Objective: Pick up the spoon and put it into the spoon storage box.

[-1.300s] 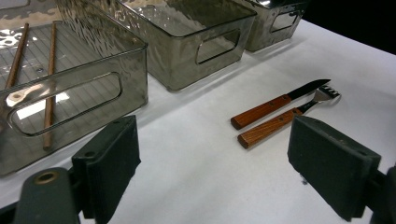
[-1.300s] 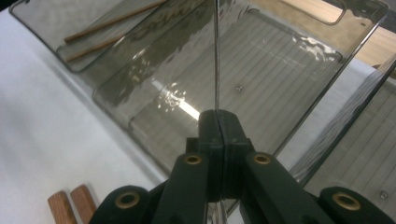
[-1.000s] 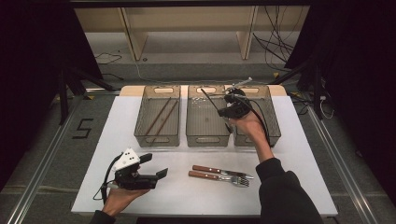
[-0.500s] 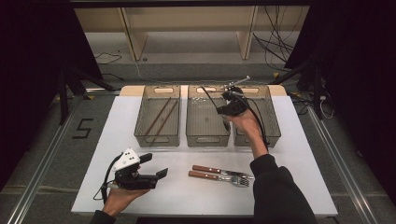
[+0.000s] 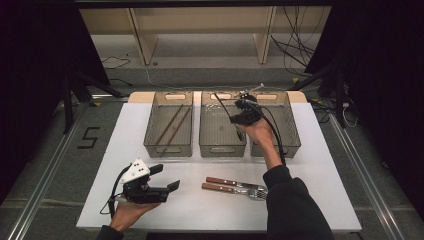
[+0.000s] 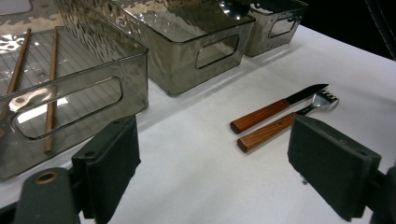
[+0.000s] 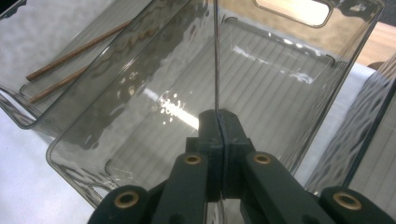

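Right gripper [image 7: 218,122] clamping a thin metal utensil [image 7: 215,56] over the middle bin [image 5: 222,146].

Nearest the person, the left gripper [image 5: 167,178] is lying low on the white table [image 5: 310,150], its jaws standing wide with nothing between them. Just beyond it, a wooden-handled knife [image 6: 275,106] and fork [image 6: 285,125] are lying side by side on the table. Farther off, three clear bins are sitting in a row; the left bin [image 5: 167,147] is holding two chopsticks [image 5: 172,125]. The right gripper's jaws are pressing shut on the utensil, whose slim shaft is rising edge-on above the middle bin; which kind of utensil, I cannot tell.
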{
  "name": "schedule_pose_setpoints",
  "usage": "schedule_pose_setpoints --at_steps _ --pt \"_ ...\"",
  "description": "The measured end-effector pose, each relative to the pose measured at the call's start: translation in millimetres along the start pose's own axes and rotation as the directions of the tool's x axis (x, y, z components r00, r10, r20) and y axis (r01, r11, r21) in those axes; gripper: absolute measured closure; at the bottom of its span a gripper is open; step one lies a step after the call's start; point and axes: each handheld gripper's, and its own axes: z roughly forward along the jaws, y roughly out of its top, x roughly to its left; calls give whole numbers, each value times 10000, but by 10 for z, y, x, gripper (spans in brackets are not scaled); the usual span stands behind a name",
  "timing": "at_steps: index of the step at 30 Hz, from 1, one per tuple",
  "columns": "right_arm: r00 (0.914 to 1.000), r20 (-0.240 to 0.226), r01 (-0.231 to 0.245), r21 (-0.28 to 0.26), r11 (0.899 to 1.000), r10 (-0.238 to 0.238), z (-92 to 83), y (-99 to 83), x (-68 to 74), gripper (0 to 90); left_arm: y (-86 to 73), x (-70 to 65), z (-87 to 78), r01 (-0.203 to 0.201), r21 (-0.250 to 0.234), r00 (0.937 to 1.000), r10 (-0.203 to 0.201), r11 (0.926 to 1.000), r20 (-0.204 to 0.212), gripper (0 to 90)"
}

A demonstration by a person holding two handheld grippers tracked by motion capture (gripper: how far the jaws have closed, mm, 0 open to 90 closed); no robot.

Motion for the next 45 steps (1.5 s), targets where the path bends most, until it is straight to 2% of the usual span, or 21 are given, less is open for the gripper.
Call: schedule_pose_setpoints --at_steps 15,22,28,33,38,45 --pt "9998 129 -149 154 9998 147 88 -37 -3 883 -2 -7 7 4 18 10000 -4 10000 37 163" --pt "9998 8 -187 57 9998 187 60 -38 -13 767 -2 -7 6 7 16 10000 -7 10000 39 163" --pt "9992 -373 125 -263 9996 -135 -82 -52 37 593 -3 -6 7 12 24 10000 -12 10000 35 163" --pt "9949 -735 671 -366 9971 -697 -241 -124 131 470 -5 -6 12 30 34 10000 -30 10000 22 163" --pt "9886 -1059 1025 -509 9934 -1074 -403 -244 210 406 -6 -9 17 3 73 10000 -3 10000 6 163" --pt "9755 -1491 1545 -596 9862 -1619 -543 -440 340 373 -8 -6 19 34 57 10000 -34 10000 -9 162"
